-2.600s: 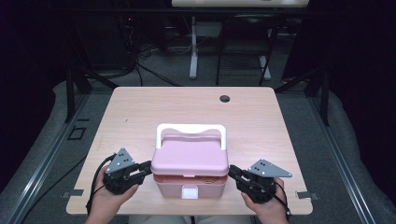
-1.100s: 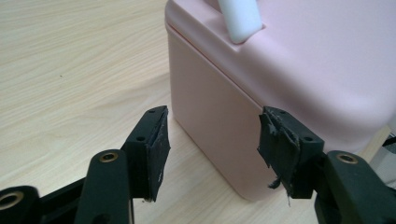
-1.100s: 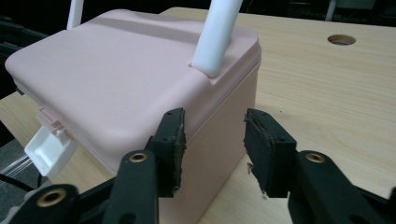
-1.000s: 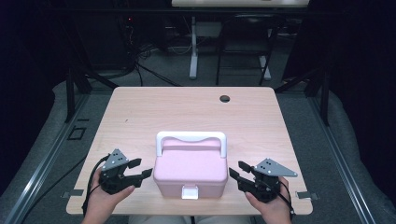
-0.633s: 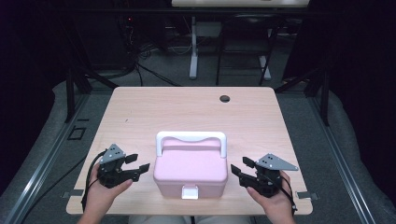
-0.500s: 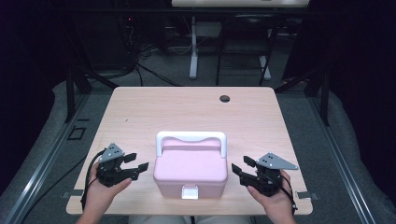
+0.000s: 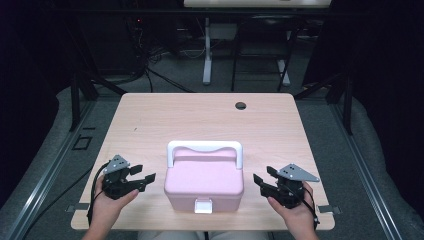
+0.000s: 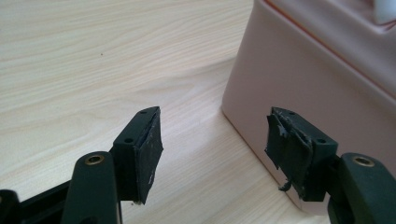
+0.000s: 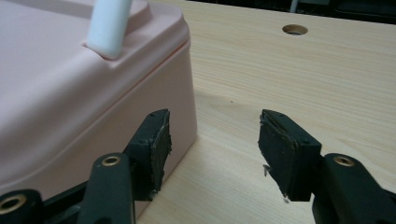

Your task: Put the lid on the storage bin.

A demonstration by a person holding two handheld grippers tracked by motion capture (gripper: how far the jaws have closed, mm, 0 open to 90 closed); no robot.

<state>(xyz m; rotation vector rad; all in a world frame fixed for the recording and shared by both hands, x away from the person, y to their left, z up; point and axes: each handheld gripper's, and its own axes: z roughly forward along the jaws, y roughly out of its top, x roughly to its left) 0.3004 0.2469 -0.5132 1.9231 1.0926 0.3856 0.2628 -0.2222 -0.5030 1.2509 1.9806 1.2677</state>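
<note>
**Pink box rests near the front edge, both grippers off it**

While the box [image 7: 204, 182] sits on the tabletop [image 7: 200, 120], near the front edge and about midway between the two sides, neither gripper has hold of it. Its lid is down, a white handle [image 7: 204, 148] stands up along the far side of the lid, and a small white latch [image 7: 203, 205] shows on the front wall.

To the box's left, the left gripper [image 7: 144, 176] points at the side wall without touching it. Its fingers [image 8: 144, 149] have just been opening and stand wide apart with nothing between them; in the left gripper view the pink wall rises just beyond the right finger, bare wood under the gap.

On the other side, the right gripper [image 7: 260, 181] also points at the box, a short gap away. Its fingers [image 9: 287, 154] have likewise just been opening and are apart, empty. In the right gripper view the box corner lies just behind the left finger, and I cannot tell whether they touch.

Farther back, a round hole [image 7: 240, 105] lies in the tabletop, well apart from the box.
</note>
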